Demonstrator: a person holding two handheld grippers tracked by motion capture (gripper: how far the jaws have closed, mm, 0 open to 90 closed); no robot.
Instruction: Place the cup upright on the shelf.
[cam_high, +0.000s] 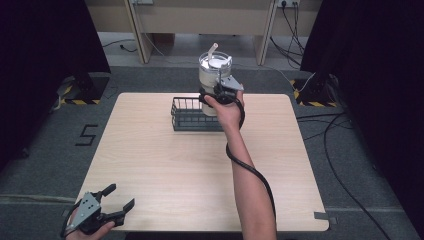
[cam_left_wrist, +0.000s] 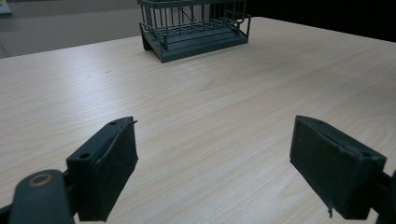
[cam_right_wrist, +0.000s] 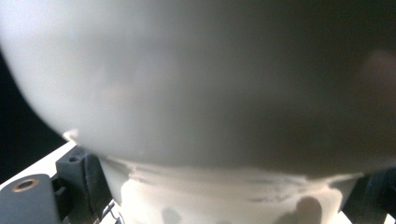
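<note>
A white lidded cup (cam_high: 211, 75) with a straw is held up over the right end of a dark wire basket (cam_high: 187, 117) at the table's far middle. My right gripper (cam_high: 223, 93) is shut on the cup's side. In the right gripper view the cup (cam_right_wrist: 201, 84) is very close and blurred, between the jaws of my right gripper (cam_right_wrist: 224, 198). The basket (cam_left_wrist: 196, 28) looks bare inside in the left gripper view. My left gripper (cam_high: 120, 196) rests at the near left corner, open and holding nothing; its pads (cam_left_wrist: 116, 158) stand wide apart over bare wood.
The light wooden table (cam_high: 175, 170) stretches between the basket and the front edge. The right forearm and its black cable (cam_high: 250, 172) cross the table's right half. Dark stands and floor cables (cam_high: 345, 150) surround the table.
</note>
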